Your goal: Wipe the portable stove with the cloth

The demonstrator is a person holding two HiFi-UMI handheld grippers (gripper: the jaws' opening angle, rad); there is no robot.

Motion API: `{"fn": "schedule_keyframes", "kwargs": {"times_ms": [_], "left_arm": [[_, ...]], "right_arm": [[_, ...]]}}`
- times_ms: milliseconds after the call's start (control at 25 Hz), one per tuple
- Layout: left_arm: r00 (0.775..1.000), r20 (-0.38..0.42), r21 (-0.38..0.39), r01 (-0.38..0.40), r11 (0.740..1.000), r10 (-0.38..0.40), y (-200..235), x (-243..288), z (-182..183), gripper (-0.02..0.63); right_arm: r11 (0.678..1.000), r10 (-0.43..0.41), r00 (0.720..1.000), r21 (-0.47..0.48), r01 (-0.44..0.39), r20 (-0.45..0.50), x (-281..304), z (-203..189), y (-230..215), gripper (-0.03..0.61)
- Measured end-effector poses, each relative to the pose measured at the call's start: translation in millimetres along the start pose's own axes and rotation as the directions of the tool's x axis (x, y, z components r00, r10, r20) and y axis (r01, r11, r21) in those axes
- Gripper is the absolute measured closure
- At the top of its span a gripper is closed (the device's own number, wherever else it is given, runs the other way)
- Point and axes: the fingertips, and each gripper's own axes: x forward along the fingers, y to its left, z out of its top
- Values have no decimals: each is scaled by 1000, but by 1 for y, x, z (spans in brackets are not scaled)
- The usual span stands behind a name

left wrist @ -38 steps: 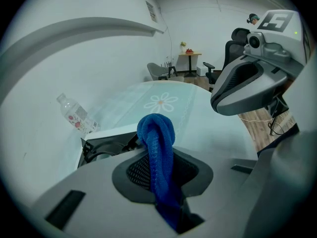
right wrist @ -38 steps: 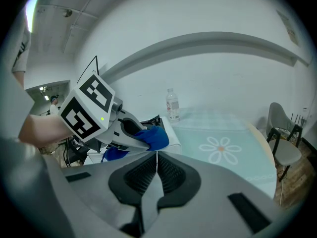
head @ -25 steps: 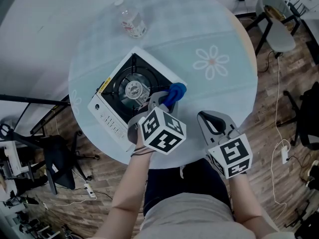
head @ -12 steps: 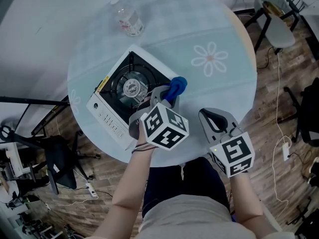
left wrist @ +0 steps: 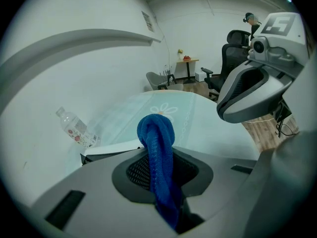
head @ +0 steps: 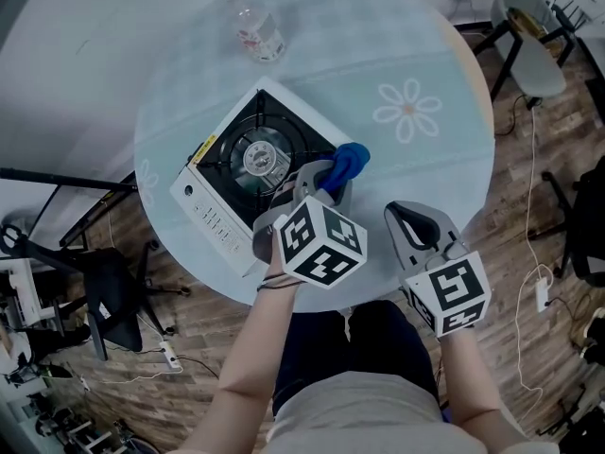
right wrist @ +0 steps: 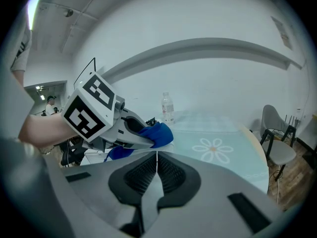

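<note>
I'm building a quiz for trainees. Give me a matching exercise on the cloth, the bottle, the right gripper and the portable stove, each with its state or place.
1 cloth
2 bottle
3 right gripper
4 portable stove

A jaws together, empty
B at the far edge of the table
C clamped in the left gripper
D white casing, black top

Pairs: 1-C, 2-B, 3-A, 4-D

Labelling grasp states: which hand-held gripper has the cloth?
The left hand-held gripper: its jaws clamp the blue cloth by the portable stove. The right hand-held gripper has its jaws together with nothing between them.
</note>
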Motion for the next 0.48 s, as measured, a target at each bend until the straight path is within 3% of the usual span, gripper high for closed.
{"fn": "schedule_keyframes", "kwargs": {"times_ms": [480], "left_arm": [[998,67,-43,-15,999,18,-7,-43,1,531]], "right_arm": [[1000,-6,998,-15,7,63,-5,24,17,554]]}}
